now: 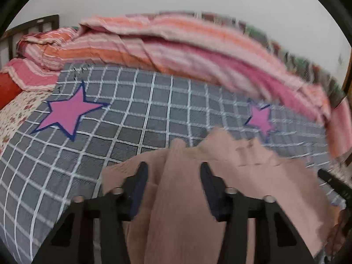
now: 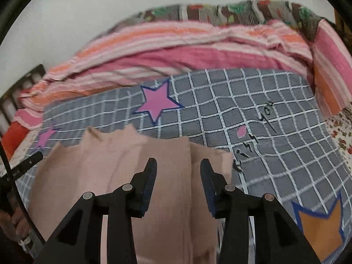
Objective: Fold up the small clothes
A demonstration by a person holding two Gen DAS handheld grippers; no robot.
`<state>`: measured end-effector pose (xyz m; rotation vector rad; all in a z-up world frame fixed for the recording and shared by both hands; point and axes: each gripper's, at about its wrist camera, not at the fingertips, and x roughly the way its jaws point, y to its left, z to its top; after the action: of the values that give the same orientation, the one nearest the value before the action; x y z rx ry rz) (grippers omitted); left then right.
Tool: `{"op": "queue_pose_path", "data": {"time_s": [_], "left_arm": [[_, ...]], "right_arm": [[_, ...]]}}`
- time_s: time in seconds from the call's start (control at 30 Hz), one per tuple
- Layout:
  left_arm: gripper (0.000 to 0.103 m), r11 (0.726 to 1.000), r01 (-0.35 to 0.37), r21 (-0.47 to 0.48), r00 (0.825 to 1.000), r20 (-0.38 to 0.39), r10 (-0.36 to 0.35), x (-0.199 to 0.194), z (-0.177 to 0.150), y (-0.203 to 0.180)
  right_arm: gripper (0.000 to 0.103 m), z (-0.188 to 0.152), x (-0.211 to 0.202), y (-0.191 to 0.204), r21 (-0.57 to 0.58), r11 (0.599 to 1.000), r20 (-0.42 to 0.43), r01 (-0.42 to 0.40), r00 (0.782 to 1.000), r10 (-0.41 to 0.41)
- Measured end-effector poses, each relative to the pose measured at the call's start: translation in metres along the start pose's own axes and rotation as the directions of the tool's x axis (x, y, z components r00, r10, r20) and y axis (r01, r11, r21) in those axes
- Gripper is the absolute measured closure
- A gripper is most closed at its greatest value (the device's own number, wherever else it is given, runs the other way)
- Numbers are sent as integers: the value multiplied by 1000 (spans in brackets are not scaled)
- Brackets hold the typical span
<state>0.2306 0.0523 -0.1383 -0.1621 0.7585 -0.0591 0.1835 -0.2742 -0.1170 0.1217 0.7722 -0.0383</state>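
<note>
Both fingers of the left gripper (image 1: 173, 173) stand well apart, and a raised ridge of the pink garment (image 1: 182, 198) runs up between them without either pad clearly pressing on it. Fingers of the right gripper (image 2: 178, 170) are likewise spread, with the same garment (image 2: 132, 167) lying flat beneath and between them; nothing is pinched there.

It is a dusty-pink ribbed knit, matte and soft-looking, with fine vertical ribbing and several long creases. In the left wrist view it is bunched into a fold at 6 o'clock, spreading toward 3 o'clock, where its far edge looks ragged with motion blur. In the right wrist view it lies flatter, filling the area from 6 o'clock to 9 o'clock, with a vertical fold line just inside the right finger and its upper edge near the centre.

It rests on a grey checked bedsheet (image 1: 136, 110) with white grid lines and pink stars (image 1: 70, 110); 1 orange star (image 2: 321, 231) shows at 4 o'clock in the right wrist view. A pink-and-orange striped blanket (image 1: 176, 44) is heaped along the far side of the bed, toward 12 o'clock. At 3 o'clock in the left view, the other gripper's black tip is visible at the cloth's edge.
</note>
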Motion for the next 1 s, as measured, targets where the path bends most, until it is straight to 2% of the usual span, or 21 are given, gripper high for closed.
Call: {"op": "queue_pose_path", "data": {"time_s": [0.03,0.07,0.17,0.23,0.4,0.53,0.63,1.0], "left_arm": [[90,1000,-8,2,1000,-19,8,9,0,0],[96,1000,-11,-1,999,-32,11,16,-2,2],[96,997,13,-76,1000,-13,-14,23,-13,18],[95,995,24,-96,999,-35,-27,26,-13,22],[92,996,29,-79,999,-24,-31,20,-22,19],[85,995,69,-67,998,-7,-70,13,-27,23],[85,995,82,-54,997,-2,-82,12,-29,25],[78,998,58,-24,998,2,-58,14,-30,17]], "right_arm": [[63,-1,8,-1,4,1000,-10,1,1000,-1],[63,-3,18,-2,8,1000,-27,5,1000,-5],[63,-11,38,-2,1,999,-73,35,997,-35],[63,-15,41,-1,-16,999,-69,40,997,-41],[63,-22,41,-2,2,999,-43,53,998,-53],[61,-27,35,0,-7,997,-10,70,997,-70],[60,-29,33,0,-1,997,8,80,997,-80],[56,-32,32,1,-9,995,24,97,995,-96]]}}
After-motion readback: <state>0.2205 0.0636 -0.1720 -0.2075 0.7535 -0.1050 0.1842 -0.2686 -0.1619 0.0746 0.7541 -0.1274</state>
